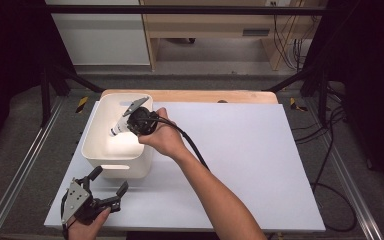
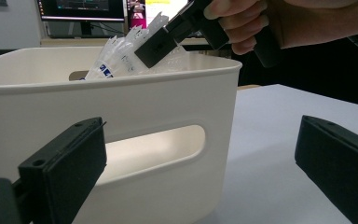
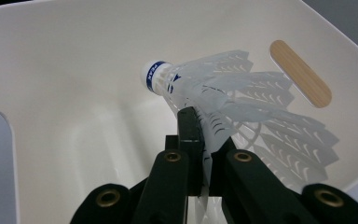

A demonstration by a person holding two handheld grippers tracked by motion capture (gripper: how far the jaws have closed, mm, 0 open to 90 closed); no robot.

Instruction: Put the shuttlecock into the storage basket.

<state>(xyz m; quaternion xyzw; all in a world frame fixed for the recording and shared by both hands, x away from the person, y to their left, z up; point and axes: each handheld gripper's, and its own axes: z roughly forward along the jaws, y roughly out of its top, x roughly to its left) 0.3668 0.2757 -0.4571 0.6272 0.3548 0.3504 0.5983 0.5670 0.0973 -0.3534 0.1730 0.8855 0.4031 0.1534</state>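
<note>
A: Nearest the high camera, the left gripper (image 1: 109,193) is resting low at the near left corner of the white table (image 1: 260,165), held by a hand coming in from the bottom edge. Its jaws are standing wide apart with nothing between them.

B: Agreed. In the left gripper view, those two black jaws are framing the near wall of the white bin (image 2: 121,116), its handle slot facing them. They are sitting just beside the bin, not touching it.

A: Where is the bin sitting?

B: On the left side of the table, toward the far edge, just beyond the left gripper.

A: And the right gripper (image 1: 130,121)?

B: It is reaching across from the right, tilting down over the bin. Its jaws are clamping tight on the feather skirt of a white shuttlecock (image 3: 223,102).

A: Position of the shuttlecock?

B: It is hanging inside the bin, above the floor, cork end with a blue band pointing down and to the left in the high view. In the left gripper view, its feathers (image 2: 121,51) are showing above the bin's rim.

A: Right gripper view is also showing a slot in the bin's far wall, wood showing through it.
</note>
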